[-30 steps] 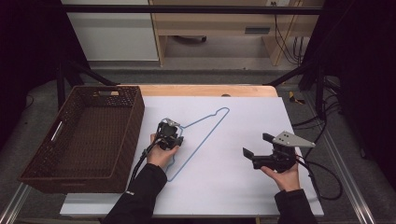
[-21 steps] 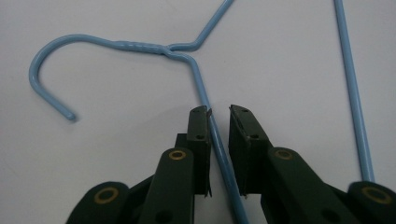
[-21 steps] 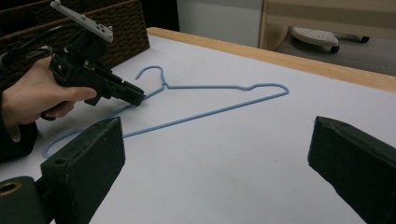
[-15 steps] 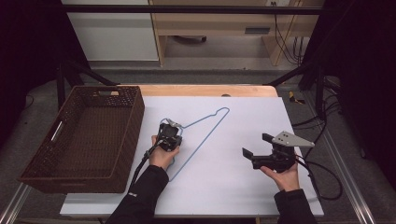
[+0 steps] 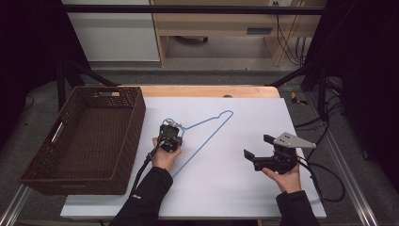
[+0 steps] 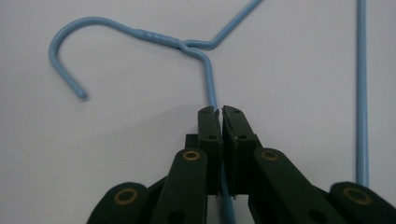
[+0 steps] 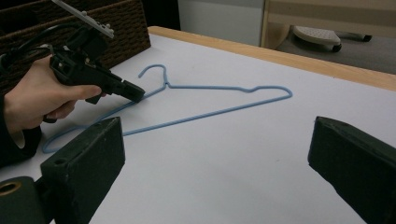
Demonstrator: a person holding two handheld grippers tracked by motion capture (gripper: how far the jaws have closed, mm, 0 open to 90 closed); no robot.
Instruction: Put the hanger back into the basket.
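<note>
A: State the position of the blue wire hanger [image 5: 207, 129].

B: It lies flat on the white table [image 5: 244, 188], near the middle, its hook end just beside the wicker basket [image 5: 89, 136] that occupies the left edge. Its far shoulder points toward the back edge.

A: Condition of the left gripper [image 6: 218, 114]?

B: Its jaws have just been closing and are now clamped on the hanger's wire, on the arm just below the twisted neck.

A: And the right gripper [image 5: 256, 150]?

B: Jaws spread wide, nothing between them. It is held over the table toward the right edge, well apart from the hanger.
</note>
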